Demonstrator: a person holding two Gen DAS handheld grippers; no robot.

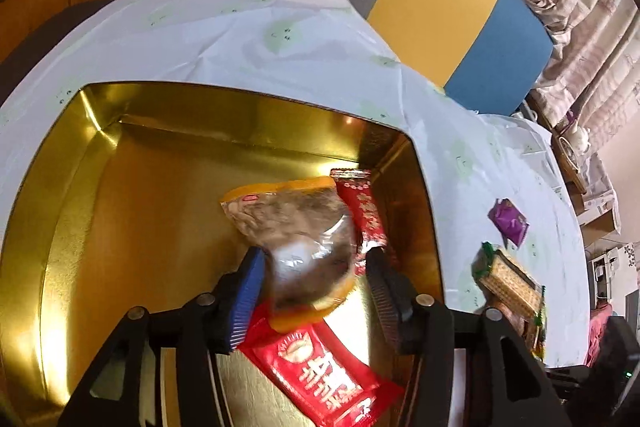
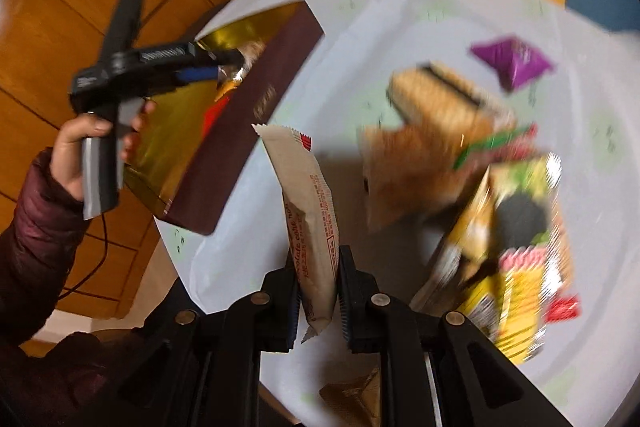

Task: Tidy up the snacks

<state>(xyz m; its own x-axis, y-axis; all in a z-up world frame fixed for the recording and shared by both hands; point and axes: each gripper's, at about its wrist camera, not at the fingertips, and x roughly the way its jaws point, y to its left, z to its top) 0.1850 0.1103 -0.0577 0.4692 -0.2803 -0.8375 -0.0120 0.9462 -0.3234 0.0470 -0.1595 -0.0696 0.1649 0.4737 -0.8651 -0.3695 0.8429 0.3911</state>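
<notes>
A: What is gripped by the right claw (image 2: pixel 318 291)?

B: A white cake bar wrapper (image 2: pixel 308 211) is clenched between its pads by the near end. Its long axis runs away from the claw, with the far tip pointed toward the gold tin (image 2: pixel 168 131). This view is blurred, so little more can be read.

A: And where is the tin placed relative to that bar?

B: It is seen to the far left of the bar, across a strip of bare tabletop (image 2: pixel 240 255), with its dark outer wall turned toward the bar. The move to come is judged to be a carry leftward and over that wall.

A: How is the left claw (image 1: pixel 316 267) set?

B: It is held over the inside of the tin, and its jaws stand apart. A clear packet with orange edges (image 1: pixel 292 227) lies between the fingers (image 1: pixel 248 291), but no squeeze can be made out, so it is judged released into the tin. Two red packets (image 1: pixel 320 371) are already lying there.

A: What is left further out?

B: A biscuit pack (image 1: pixel 508 279) and a purple sachet (image 1: pixel 508 221) remain on the tabletop to the right, nearer to the right hand's side.
</notes>
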